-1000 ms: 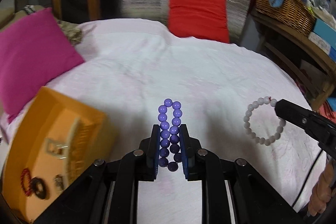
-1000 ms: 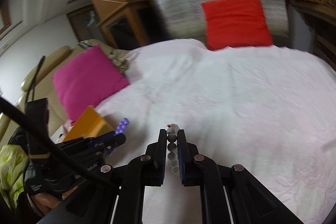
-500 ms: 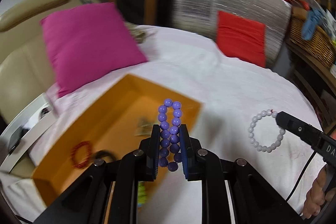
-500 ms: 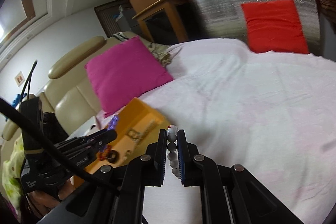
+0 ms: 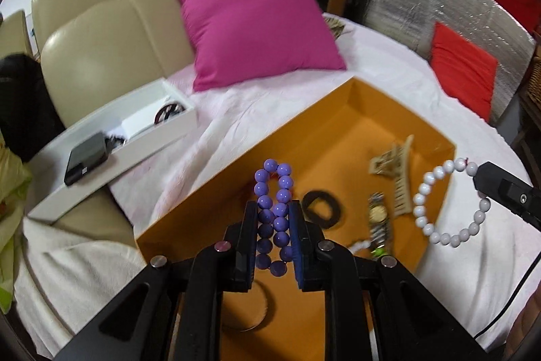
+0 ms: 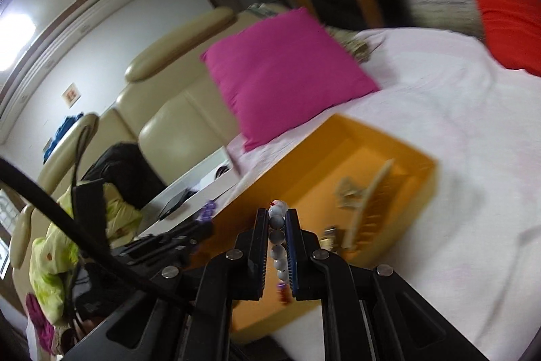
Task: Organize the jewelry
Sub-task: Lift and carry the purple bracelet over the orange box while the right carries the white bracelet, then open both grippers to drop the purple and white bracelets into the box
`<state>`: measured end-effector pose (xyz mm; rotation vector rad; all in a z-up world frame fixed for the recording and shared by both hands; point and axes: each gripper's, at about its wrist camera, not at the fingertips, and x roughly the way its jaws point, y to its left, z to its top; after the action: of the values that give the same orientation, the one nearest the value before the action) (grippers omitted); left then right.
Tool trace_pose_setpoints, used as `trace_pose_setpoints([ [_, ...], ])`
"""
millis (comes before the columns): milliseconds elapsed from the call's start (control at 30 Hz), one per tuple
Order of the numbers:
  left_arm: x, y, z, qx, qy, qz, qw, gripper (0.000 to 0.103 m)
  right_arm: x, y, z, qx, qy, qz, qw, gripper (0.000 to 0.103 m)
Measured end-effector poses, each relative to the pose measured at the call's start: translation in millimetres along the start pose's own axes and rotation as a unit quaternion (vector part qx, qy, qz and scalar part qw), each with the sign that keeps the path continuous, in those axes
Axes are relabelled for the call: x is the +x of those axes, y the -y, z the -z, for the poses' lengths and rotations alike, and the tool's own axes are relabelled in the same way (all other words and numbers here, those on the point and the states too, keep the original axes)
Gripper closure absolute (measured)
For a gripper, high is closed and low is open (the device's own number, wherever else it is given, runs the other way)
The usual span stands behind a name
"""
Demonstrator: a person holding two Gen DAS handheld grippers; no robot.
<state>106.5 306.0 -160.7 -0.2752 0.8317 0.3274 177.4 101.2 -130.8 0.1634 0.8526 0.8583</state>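
My left gripper point(image 5: 273, 208) is shut on a purple bead bracelet point(image 5: 273, 219) and holds it over the near part of an open orange box point(image 5: 338, 131). My right gripper point(image 6: 277, 219) is shut on a white bead bracelet point(image 6: 278, 241); in the left wrist view that bracelet point(image 5: 446, 205) hangs from the right gripper's tip over the box's right wall. The box point(image 6: 416, 158) holds a black hair tie point(image 5: 321, 208), a watch point(image 5: 378, 219) and a beige hair claw point(image 5: 395, 178).
The box lies on a white bed sheet point(image 5: 389, 73). A pink cushion point(image 5: 257, 19) leans against a beige headboard point(image 5: 101, 32). A white tray point(image 5: 135, 141) with a phone point(image 5: 86, 158) stands to the left. A red cushion point(image 5: 463, 70) lies at the far right.
Both grippers have swung left with their bracelets, from over the bare sheet to over the orange box. The box now fills the middle of both views.
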Motion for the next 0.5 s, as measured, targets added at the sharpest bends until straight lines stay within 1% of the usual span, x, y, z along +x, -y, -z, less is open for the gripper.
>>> trace_pose_setpoints([
  [100,12,-7,5,-0.003,-0.014,-0.006,0.9999,0.084,29,-13,7,-0.003,-0.028,-0.001,1.0,0.092],
  [233,21,-12,12,-0.005,-0.02,-0.015,0.9997,0.084,57,-15,16,0.005,-0.061,0.0,0.998,0.092],
  [400,28,-12,14,-0.002,-0.021,-0.023,0.9995,0.084,80,-19,28,0.004,-0.089,-0.004,0.996,0.092],
  [500,33,-14,16,0.0,-0.023,-0.03,0.9993,0.084,90,-19,32,0.006,-0.098,-0.003,0.995,0.092],
])
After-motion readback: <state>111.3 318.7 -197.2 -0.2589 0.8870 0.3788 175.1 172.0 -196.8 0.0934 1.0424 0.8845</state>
